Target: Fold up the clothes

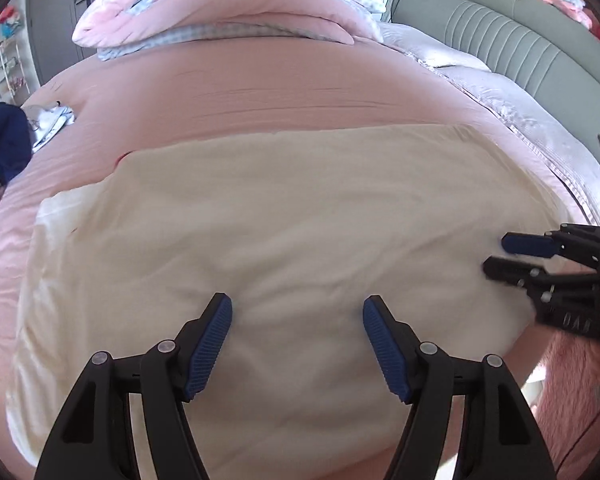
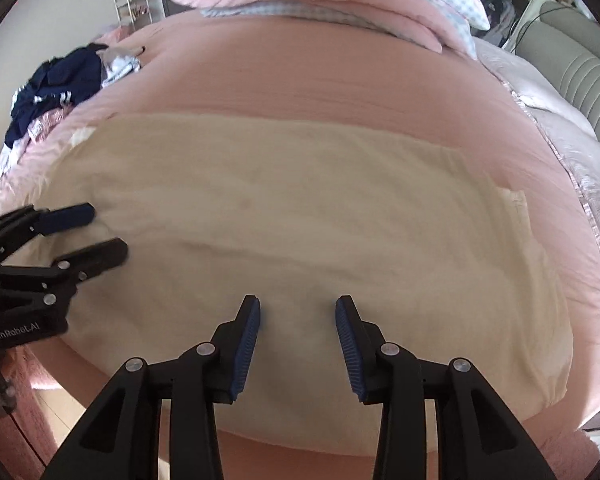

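Note:
A cream garment (image 1: 300,208) lies spread flat on the pink bed (image 1: 260,92), folded into a wide rectangle with soft creases. My left gripper (image 1: 297,308) hovers over its near middle, open, with nothing between the blue pads. My right gripper (image 1: 494,256) shows at the cloth's right edge, also open. In the right wrist view the same cream garment (image 2: 300,200) fills the middle, and my right gripper (image 2: 298,308) stands open above its near edge, holding nothing. My left gripper (image 2: 108,232) is at the cloth's left end, jaws apart.
A pile of navy and light clothes (image 2: 60,76) lies at the bed's far left. A folded pink quilt (image 1: 228,12) sits at the back. A lilac blanket (image 1: 520,120) and grey headboard (image 1: 520,48) run along the right. A pink fluffy rug (image 1: 572,380) lies below the bed.

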